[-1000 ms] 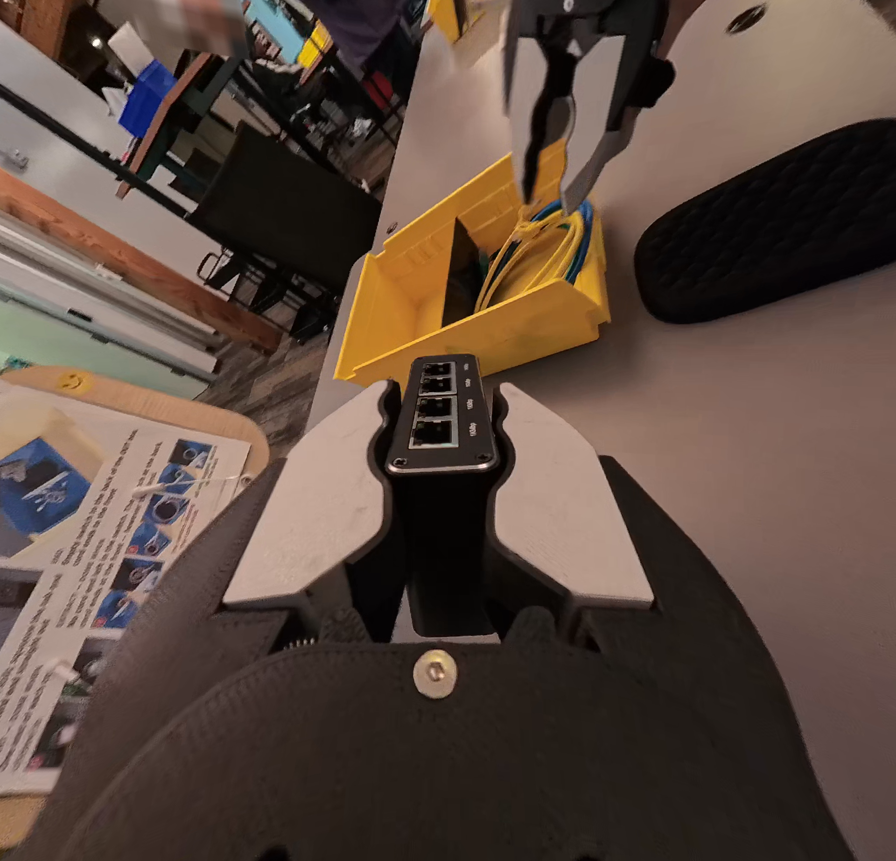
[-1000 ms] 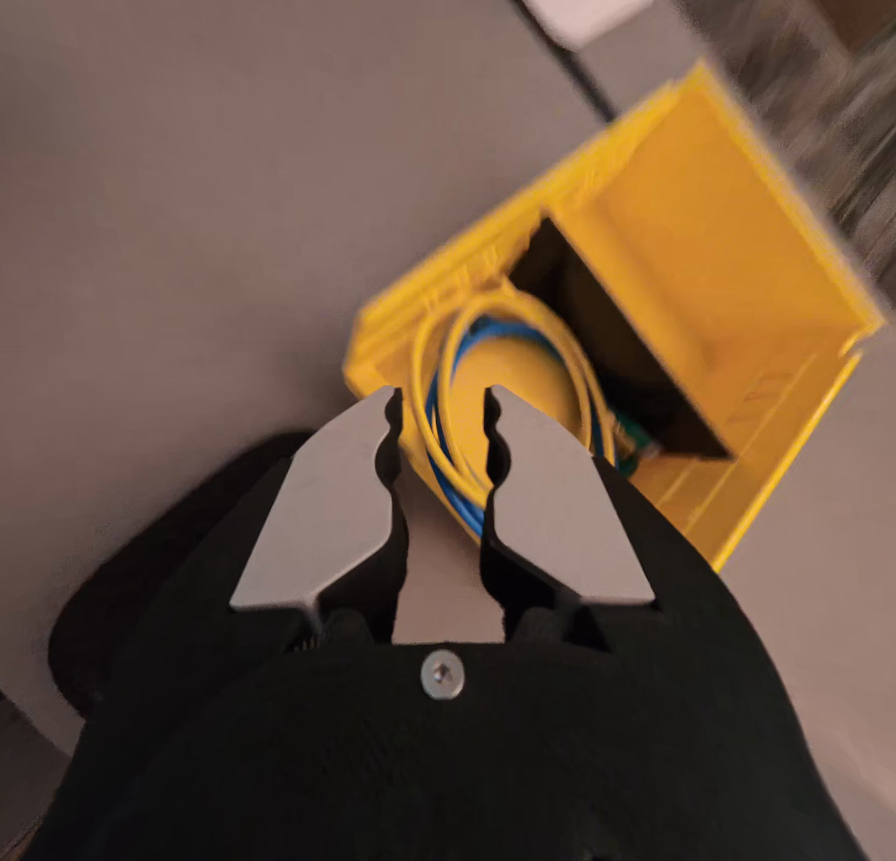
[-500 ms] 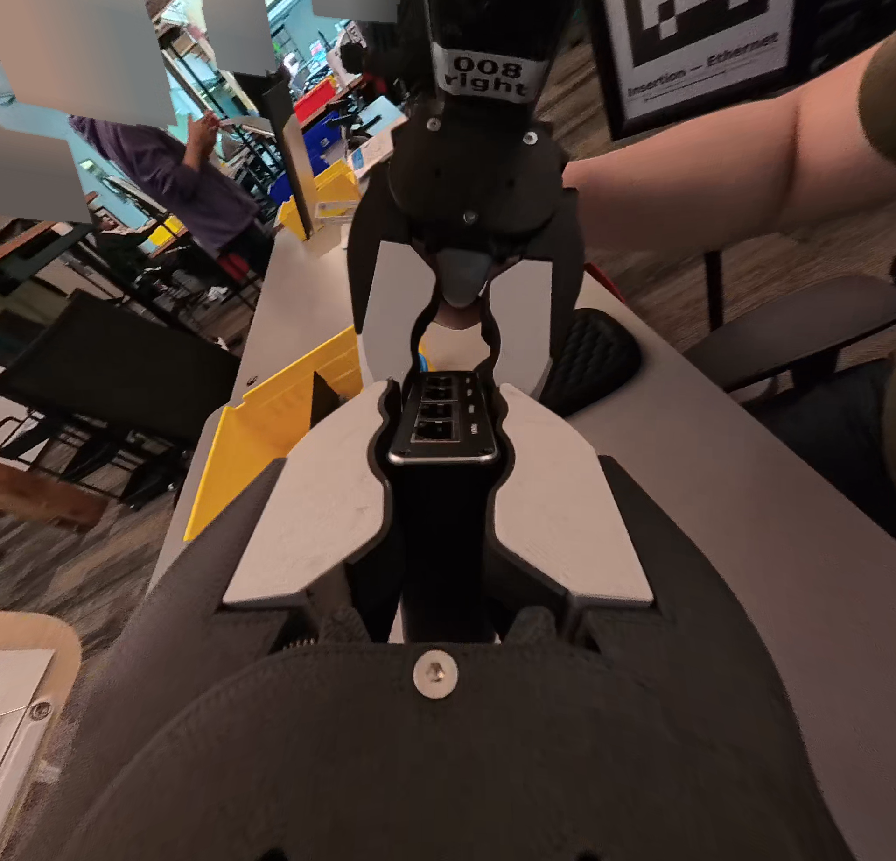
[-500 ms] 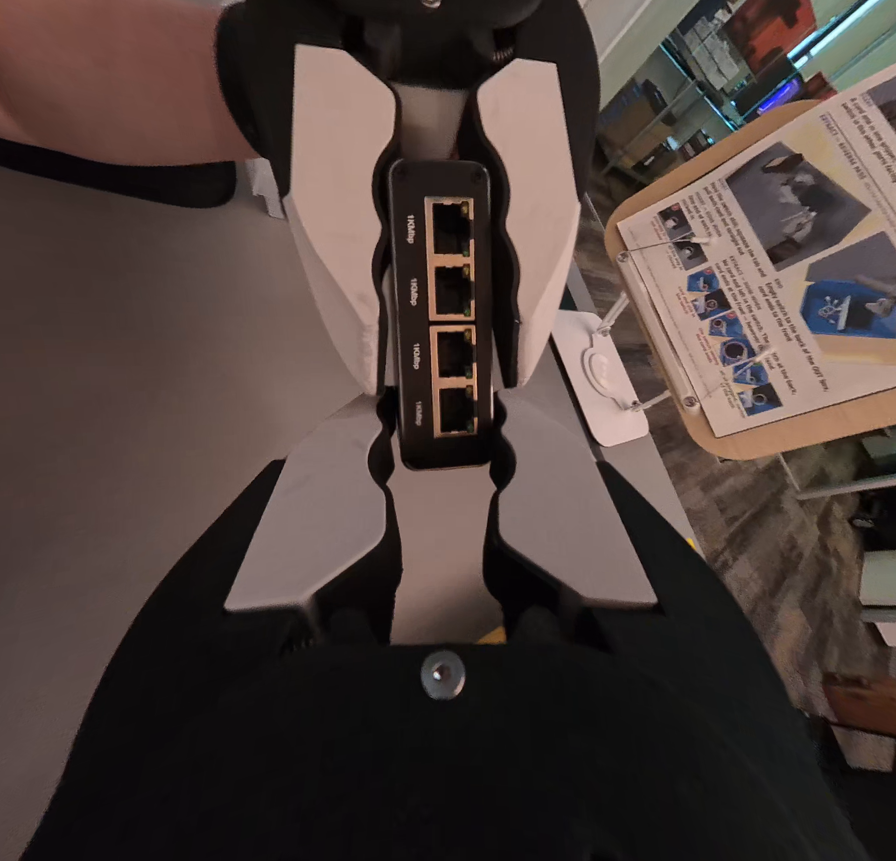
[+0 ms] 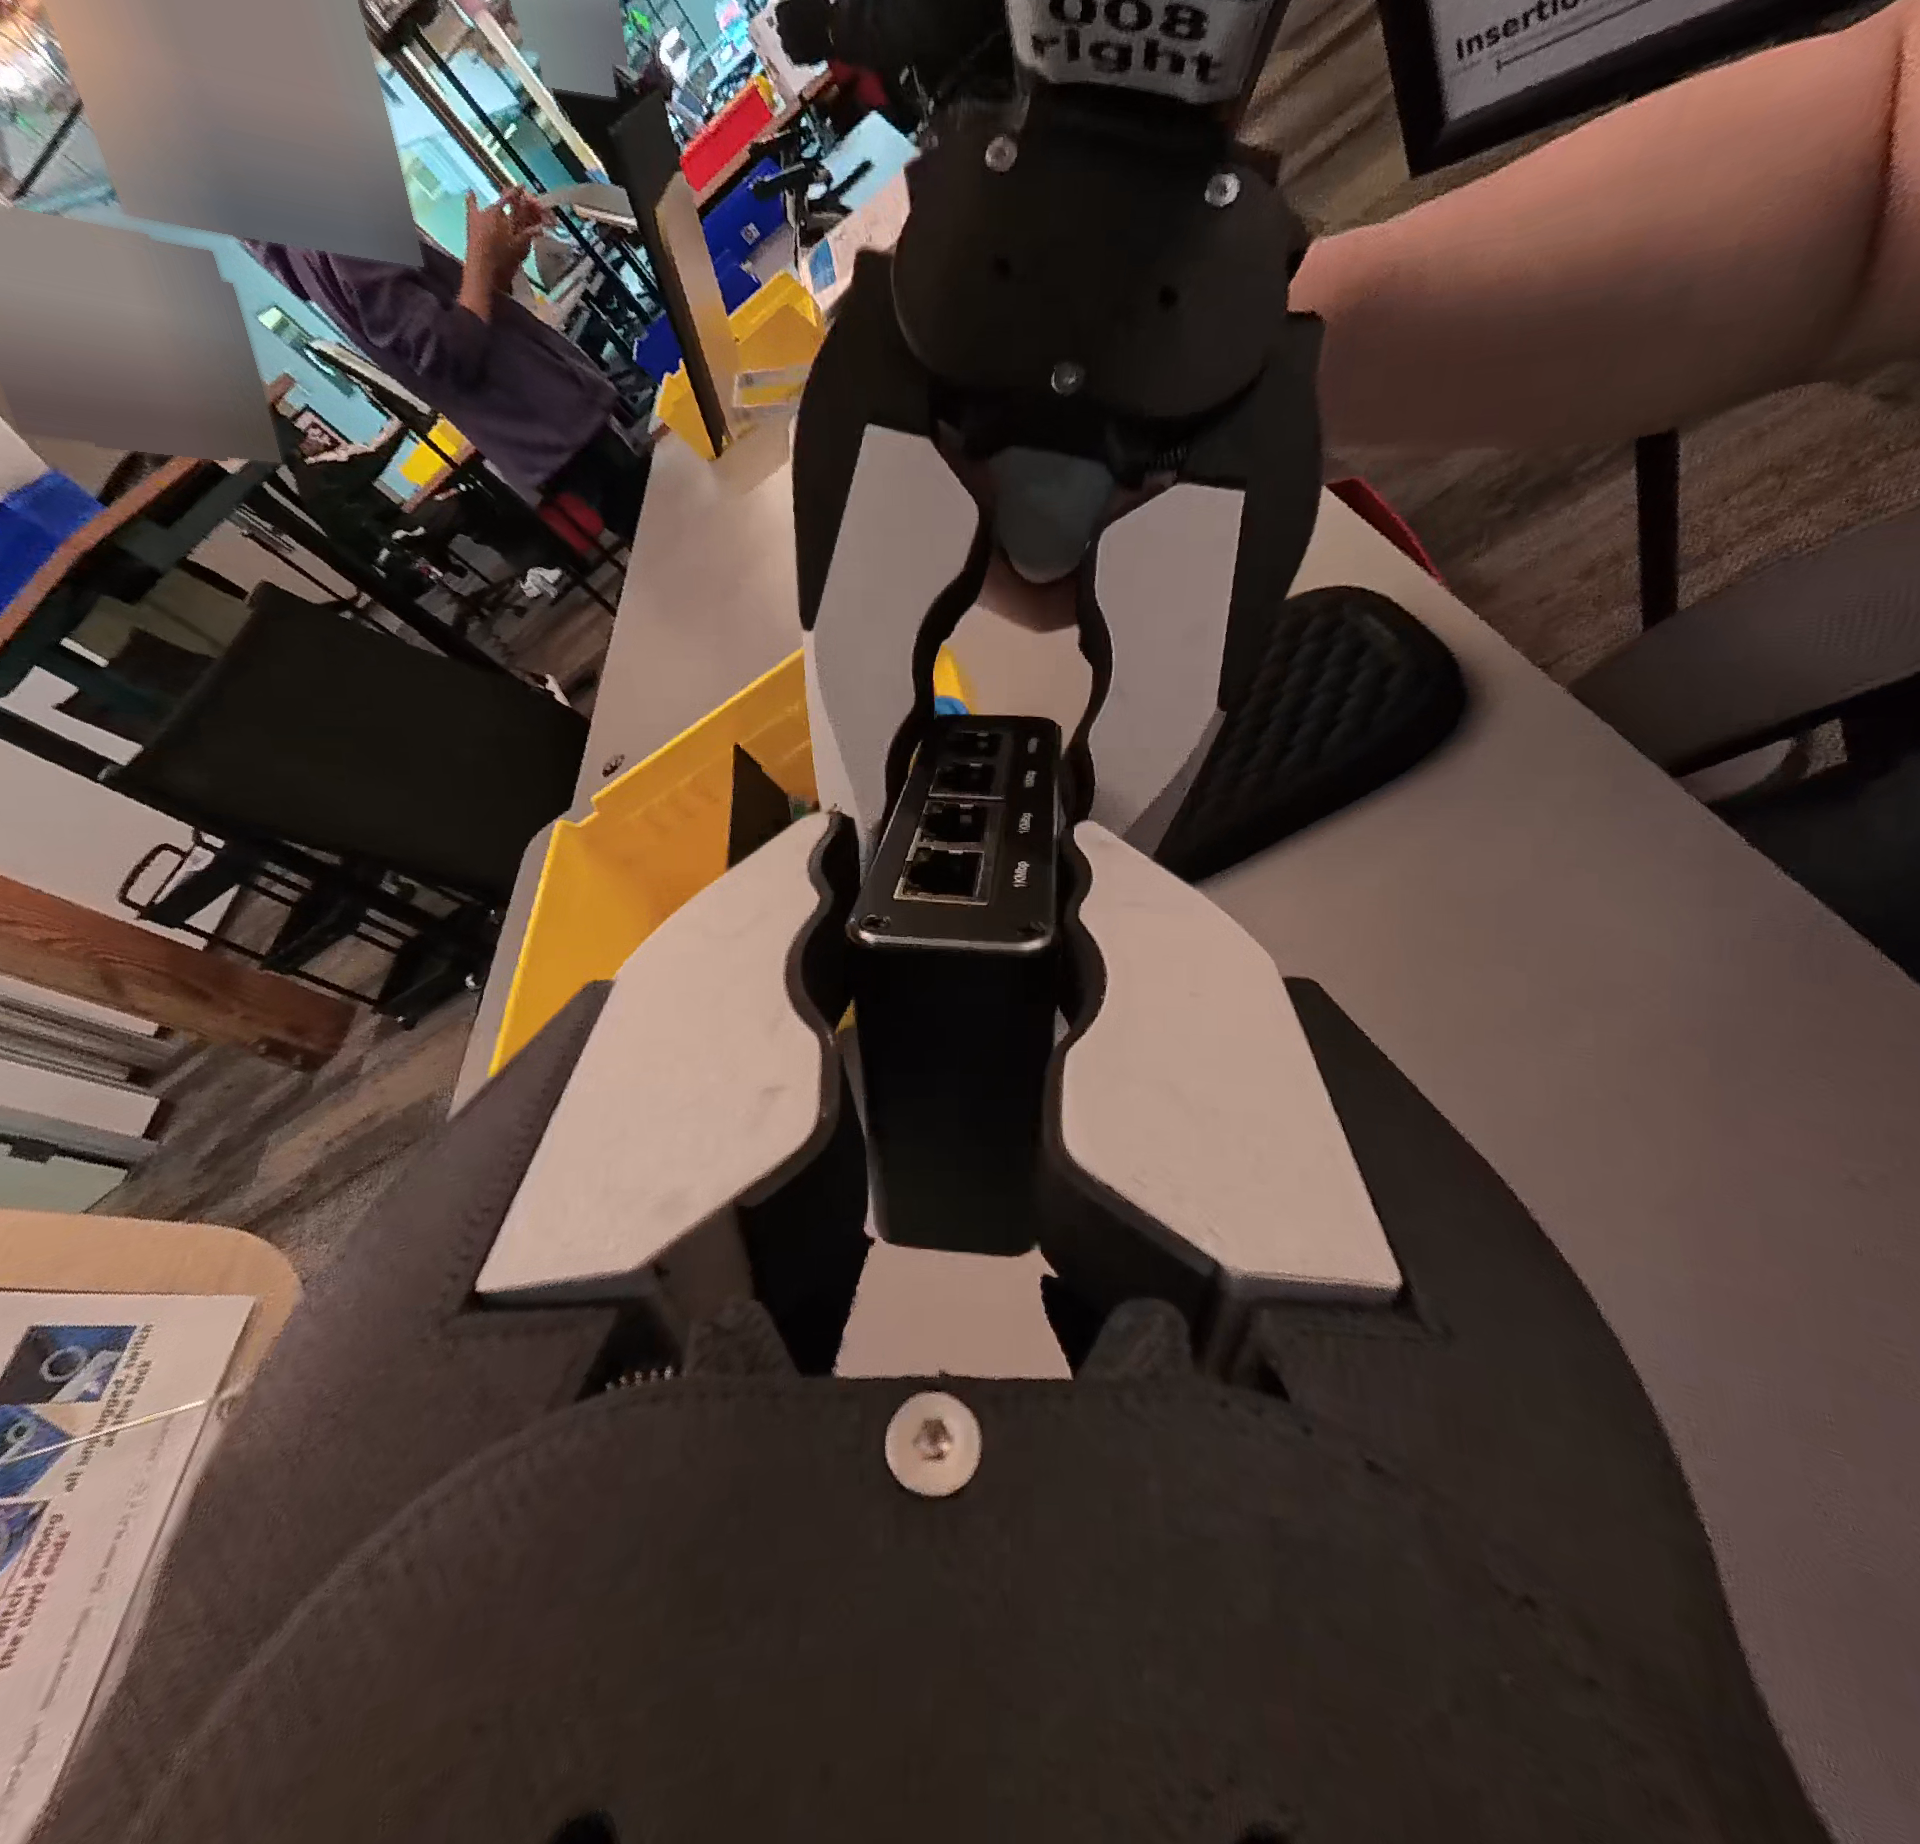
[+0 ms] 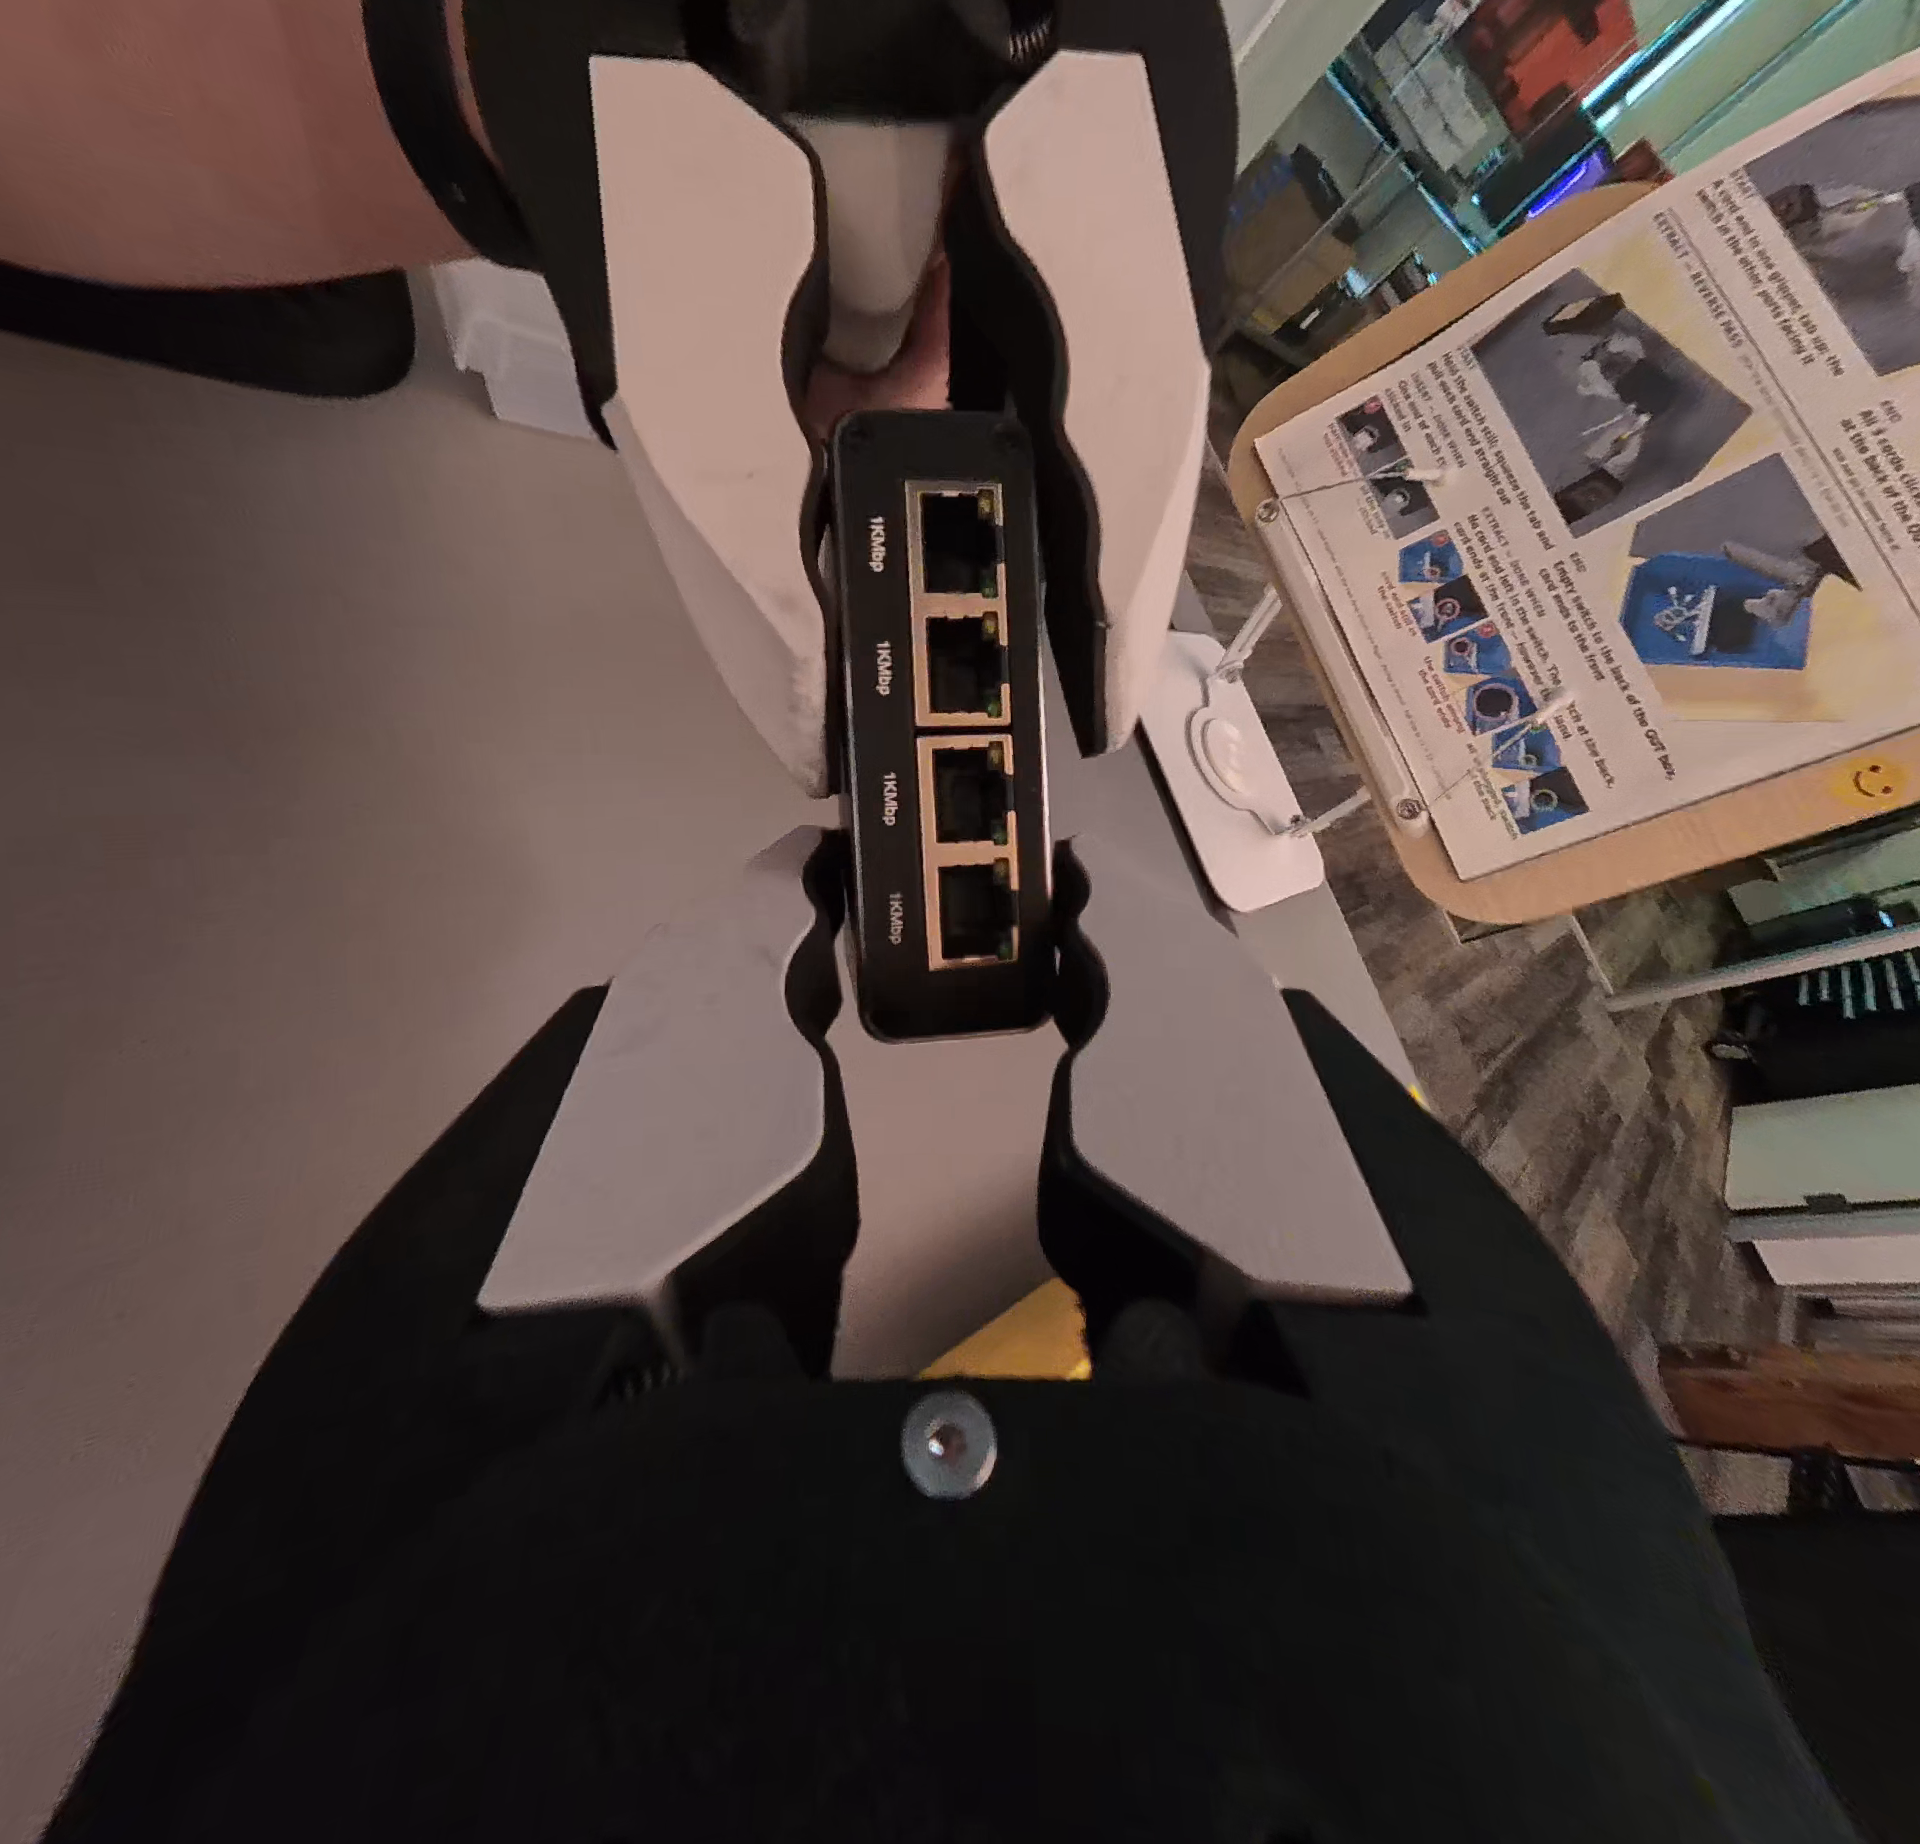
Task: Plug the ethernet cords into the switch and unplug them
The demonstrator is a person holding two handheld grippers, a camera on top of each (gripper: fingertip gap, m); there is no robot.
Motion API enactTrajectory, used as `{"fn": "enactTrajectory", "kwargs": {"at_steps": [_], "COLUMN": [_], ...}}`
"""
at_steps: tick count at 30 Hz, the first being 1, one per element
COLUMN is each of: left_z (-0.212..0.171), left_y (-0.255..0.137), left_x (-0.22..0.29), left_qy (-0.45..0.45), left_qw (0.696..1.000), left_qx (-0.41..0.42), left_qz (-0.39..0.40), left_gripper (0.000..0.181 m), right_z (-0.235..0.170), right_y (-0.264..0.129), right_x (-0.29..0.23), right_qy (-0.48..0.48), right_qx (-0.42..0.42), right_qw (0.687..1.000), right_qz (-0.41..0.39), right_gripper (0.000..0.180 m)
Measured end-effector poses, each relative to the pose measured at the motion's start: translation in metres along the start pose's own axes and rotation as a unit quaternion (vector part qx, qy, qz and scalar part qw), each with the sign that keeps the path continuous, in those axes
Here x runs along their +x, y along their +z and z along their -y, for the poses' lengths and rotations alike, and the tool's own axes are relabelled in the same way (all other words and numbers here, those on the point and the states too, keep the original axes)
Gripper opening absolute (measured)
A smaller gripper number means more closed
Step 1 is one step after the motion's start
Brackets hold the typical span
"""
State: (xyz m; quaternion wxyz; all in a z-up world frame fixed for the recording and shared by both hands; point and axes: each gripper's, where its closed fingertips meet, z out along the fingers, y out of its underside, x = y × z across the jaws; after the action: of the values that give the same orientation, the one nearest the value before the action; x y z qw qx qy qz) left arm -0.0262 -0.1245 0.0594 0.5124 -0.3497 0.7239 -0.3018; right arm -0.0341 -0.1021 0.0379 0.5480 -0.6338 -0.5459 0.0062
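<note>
The black switch [image 5: 961, 849] with its row of empty ports facing up is clamped between the pads of my left gripper [image 5: 954, 838], which is shut on its body above the grey table [image 5: 1558, 1067]. My right gripper [image 5: 982, 771] comes from the far side and its open fingertips straddle the switch's far end. In the right wrist view the switch [image 6: 945, 724] faces the camera. There my right gripper [image 6: 940, 859] flanks its near end and my left gripper [image 6: 956, 766] grips it from beyond. A bit of blue cord [image 5: 948, 698] shows in the yellow bin [image 5: 644, 890].
A black padded rest [image 5: 1340, 714] lies on the table right of the bin. An instruction sheet on a wooden board [image 6: 1621, 506] stands past the table edge, beside a white stand base [image 6: 1236, 797]. A person's forearm [image 5: 1610, 267] reaches in from the right. Only a small space, under 4 cm, lies between the two pairs of fingers.
My right gripper left the yellow bin holding nothing and came over the switch's end, its fingers at the same spread. My left gripper lifted and tilted the switch and kept its grip.
</note>
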Motion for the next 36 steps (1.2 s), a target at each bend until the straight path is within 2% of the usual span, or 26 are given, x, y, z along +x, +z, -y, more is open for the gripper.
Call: {"fn": "enactTrajectory", "kwargs": {"at_steps": [3,7,11,15,20,27,31,36], "left_z": [-0.011,-0.026,-0.034,-0.037,-0.038,-0.038,-0.037,-0.043], "left_y": [0.004,-0.009,-0.028,-0.040,-0.050,-0.061,-0.065,-0.068], "left_x": [-0.007,-0.044,-0.059,-0.065,-0.069,-0.069,-0.072,-0.077], "left_qy": [-0.025,-0.067,-0.107,-0.108,-0.099,-0.101,-0.111,-0.134], "left_qw": [0.999,0.991,0.987,0.986,0.985,0.984,0.982,0.978], "left_qx": [-0.016,-0.038,-0.037,-0.041,-0.054,-0.068,-0.068,-0.072], "left_qz": [0.015,0.106,0.114,0.120,0.129,0.131,0.135,0.142], "left_gripper": [0.039,0.052,0.046,0.045,0.045,0.043,0.044,0.045], "right_z": [-0.008,-0.032,-0.093,-0.165,-0.233,-0.303,-0.322,-0.329], "right_y": [0.000,-0.014,-0.027,-0.015,0.021,0.057,0.065,0.063], "right_x": [0.008,0.061,0.138,0.184,0.194,0.183,0.173,0.174], "right_qy": [-0.041,-0.069,-0.011,0.010,0.024,0.091,0.138,0.170], "right_qx": [-0.016,-0.052,-0.128,-0.227,-0.305,-0.376,-0.391,-0.390], "right_qw": [0.999,0.991,0.984,0.968,0.952,0.919,0.902,0.896], "right_qz": [-0.030,-0.106,-0.127,-0.101,-0.027,0.079,0.121,0.128], "right_gripper": [0.036,0.035,0.035,0.035,0.035,0.035,0.036,0.036]}}
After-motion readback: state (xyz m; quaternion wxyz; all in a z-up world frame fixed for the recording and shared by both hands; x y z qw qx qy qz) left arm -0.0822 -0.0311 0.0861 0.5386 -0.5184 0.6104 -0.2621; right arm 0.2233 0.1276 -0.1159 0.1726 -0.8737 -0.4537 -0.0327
